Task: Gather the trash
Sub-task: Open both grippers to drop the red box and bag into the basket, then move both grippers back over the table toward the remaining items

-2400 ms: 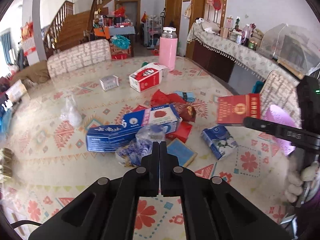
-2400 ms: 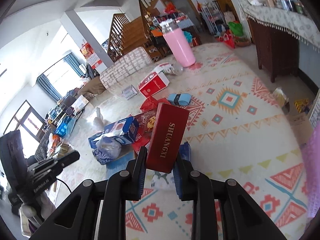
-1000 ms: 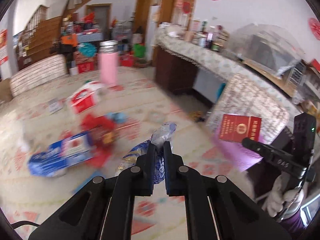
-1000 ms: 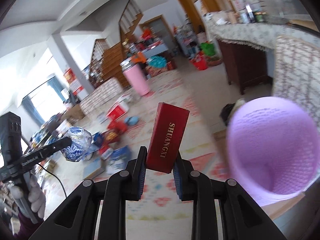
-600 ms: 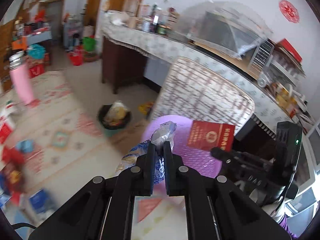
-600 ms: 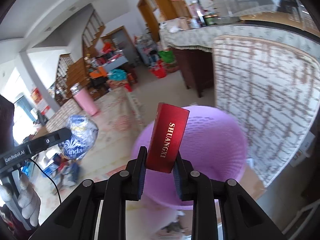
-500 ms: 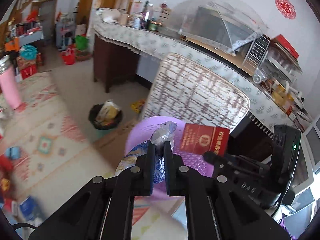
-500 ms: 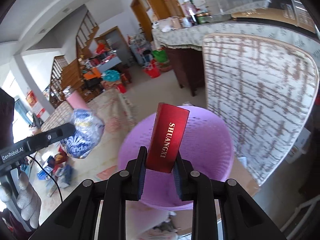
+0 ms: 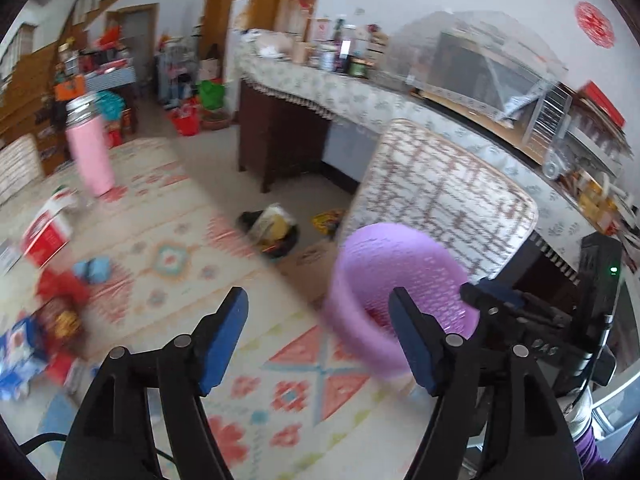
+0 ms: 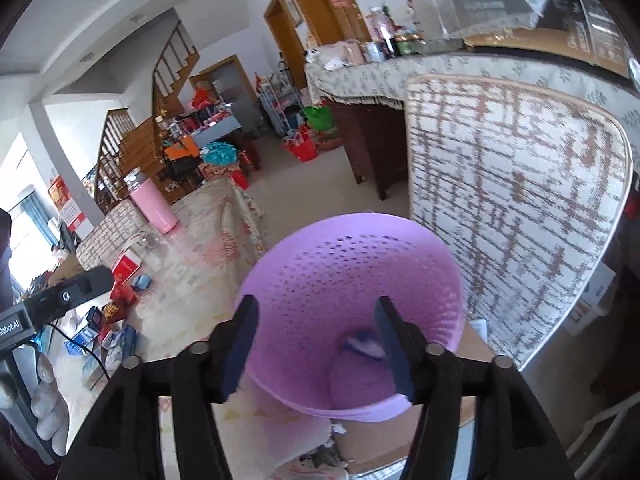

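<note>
Both sets of tongs are seen opening with nothing between the pads: the left gripper [image 9: 318, 330] near the table's edge, the right gripper [image 10: 314, 330] over the purple basket [image 10: 400, 276]. A bluish-white piece [image 10: 362, 346] is visible inside the basket. More litter [image 9: 52, 320] is left on the table [image 9: 176, 240] at far left, so collection is judged only partly done.

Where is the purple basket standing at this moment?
In the right wrist view the purple basket sits centre frame, beyond the table edge, in front of the patterned chair back.
</note>
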Demonstrator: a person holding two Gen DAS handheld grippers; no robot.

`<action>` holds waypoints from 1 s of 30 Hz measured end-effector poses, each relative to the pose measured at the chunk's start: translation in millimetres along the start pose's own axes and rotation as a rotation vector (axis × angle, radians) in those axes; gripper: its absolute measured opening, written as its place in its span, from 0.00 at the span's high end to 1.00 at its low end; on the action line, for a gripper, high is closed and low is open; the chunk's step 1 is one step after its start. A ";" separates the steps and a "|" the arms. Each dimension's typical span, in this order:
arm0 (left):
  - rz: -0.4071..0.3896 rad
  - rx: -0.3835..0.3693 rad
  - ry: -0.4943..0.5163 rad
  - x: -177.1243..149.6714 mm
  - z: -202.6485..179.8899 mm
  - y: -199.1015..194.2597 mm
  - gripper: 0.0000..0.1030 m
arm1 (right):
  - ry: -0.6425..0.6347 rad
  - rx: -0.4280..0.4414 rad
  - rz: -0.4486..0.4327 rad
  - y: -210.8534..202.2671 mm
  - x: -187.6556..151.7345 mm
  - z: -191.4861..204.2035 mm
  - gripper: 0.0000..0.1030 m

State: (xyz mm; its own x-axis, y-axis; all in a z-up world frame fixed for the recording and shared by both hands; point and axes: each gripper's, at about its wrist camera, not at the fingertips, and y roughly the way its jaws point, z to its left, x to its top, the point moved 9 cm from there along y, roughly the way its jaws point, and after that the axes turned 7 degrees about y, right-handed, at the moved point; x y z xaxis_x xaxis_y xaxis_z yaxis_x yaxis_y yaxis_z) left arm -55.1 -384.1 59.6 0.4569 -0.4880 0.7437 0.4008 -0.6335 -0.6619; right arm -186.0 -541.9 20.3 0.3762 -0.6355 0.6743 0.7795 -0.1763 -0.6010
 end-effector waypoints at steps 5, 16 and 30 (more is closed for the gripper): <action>-0.010 0.119 -0.049 -26.3 58.6 -33.7 0.29 | -0.025 0.063 -0.006 7.2 -14.0 37.1 0.23; 0.015 0.388 -0.234 -91.2 225.7 -112.9 0.26 | -0.076 0.156 0.168 49.5 -67.5 120.1 0.19; 0.134 0.331 -0.155 -90.4 312.2 -73.6 0.22 | -0.185 0.255 0.332 100.0 -126.4 228.8 0.16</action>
State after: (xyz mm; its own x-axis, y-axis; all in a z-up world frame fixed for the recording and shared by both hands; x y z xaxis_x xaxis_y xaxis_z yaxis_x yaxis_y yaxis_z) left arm 122.0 -105.9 11.8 0.6270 -0.4404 0.6426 0.5525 -0.3302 -0.7653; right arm -41.0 -307.2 -26.8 0.6917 -0.4771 0.5421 0.6911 0.2196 -0.6886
